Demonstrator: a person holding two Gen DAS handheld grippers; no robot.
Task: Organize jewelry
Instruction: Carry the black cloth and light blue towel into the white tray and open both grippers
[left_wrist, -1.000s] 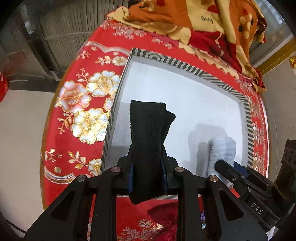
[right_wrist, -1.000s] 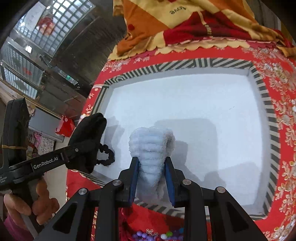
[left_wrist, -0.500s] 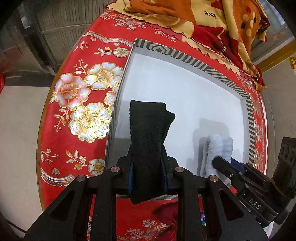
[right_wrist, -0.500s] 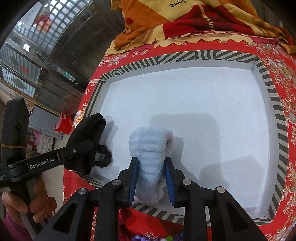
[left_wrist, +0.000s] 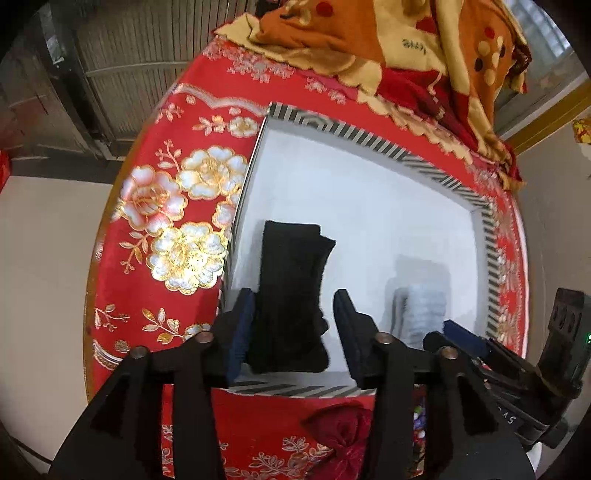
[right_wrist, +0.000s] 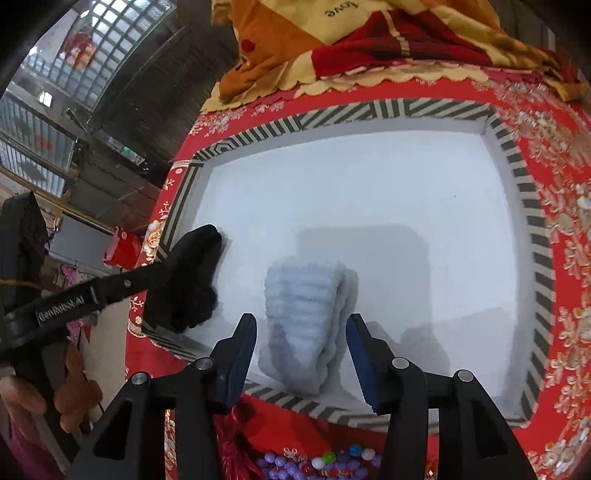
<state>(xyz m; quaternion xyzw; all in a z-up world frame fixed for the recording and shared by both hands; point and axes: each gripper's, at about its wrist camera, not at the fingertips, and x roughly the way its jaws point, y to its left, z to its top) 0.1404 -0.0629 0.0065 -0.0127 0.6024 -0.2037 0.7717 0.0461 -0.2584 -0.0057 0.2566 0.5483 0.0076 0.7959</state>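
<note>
Tongs on both sides are now standing spread, having let go within the last second: left tongs (left_wrist: 293, 325) are flanking the black fleece headband (left_wrist: 291, 295), right tongs (right_wrist: 301, 354) the pale-blue fluffy headband (right_wrist: 308, 325), both resting low in the white tray with striped rim (right_wrist: 369, 112), suggesting placement is complete.

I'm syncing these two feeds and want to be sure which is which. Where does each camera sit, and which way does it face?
Left wrist: rides the left gripper, looking forward and down into the tray; its open fingers flank the black band, and the right gripper enters at lower right.
Right wrist: rides the right gripper, facing the same tray; open fingers flank the blue band; left gripper and the person's hand show at left.
Shared: tray, both bands, red cloth, blanket.
</note>
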